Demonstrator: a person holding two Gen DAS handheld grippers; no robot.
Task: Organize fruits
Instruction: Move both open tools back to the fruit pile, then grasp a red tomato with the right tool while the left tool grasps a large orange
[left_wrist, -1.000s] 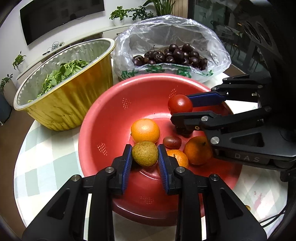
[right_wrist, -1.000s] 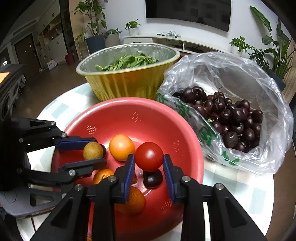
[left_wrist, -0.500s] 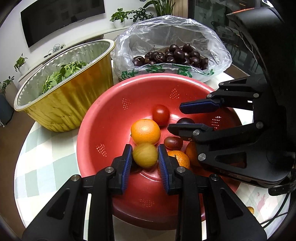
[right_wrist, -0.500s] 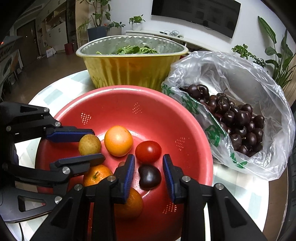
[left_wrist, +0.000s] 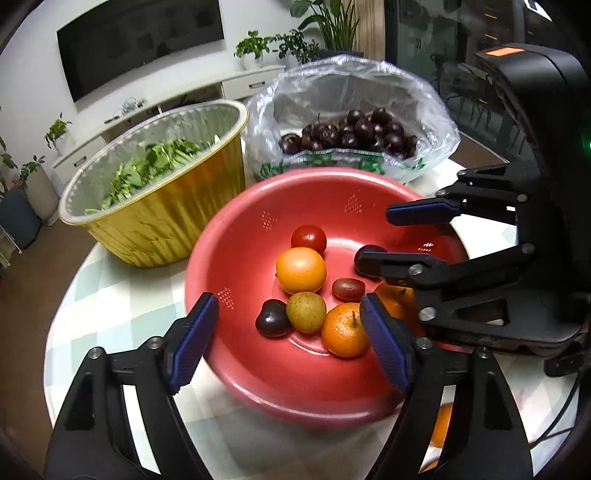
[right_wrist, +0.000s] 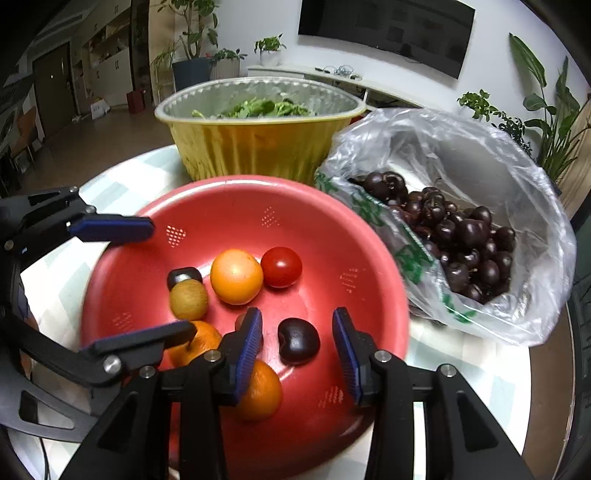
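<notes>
A red colander bowl (left_wrist: 236, 229) (right_wrist: 317, 218) holds a red tomato (left_wrist: 308, 238) (right_wrist: 281, 267), an orange (left_wrist: 301, 270) (right_wrist: 236, 276), a tan round fruit (left_wrist: 306, 311) (right_wrist: 188, 299), more oranges (left_wrist: 344, 329) (right_wrist: 258, 391) and dark cherries (left_wrist: 272, 318) (right_wrist: 298, 340). My left gripper (left_wrist: 291, 343) (right_wrist: 136, 280) is wide open and empty over the bowl's near side, above the tan fruit. My right gripper (right_wrist: 297, 350) (left_wrist: 384, 236) is open and empty, its pads on either side of a dark cherry.
A gold foil tub (left_wrist: 162, 206) (right_wrist: 258, 136) with green leaves stands behind the bowl. A clear plastic bag (left_wrist: 354, 96) (right_wrist: 498, 158) full of dark cherries (left_wrist: 354, 131) (right_wrist: 461, 236) lies beside it. All rest on a round table with a pale checked cloth (left_wrist: 110, 295).
My left gripper opened wide and let go of the tan fruit, which now lies in the bowl. My right gripper, having released the tomato earlier, opened wider and drew back a little.
</notes>
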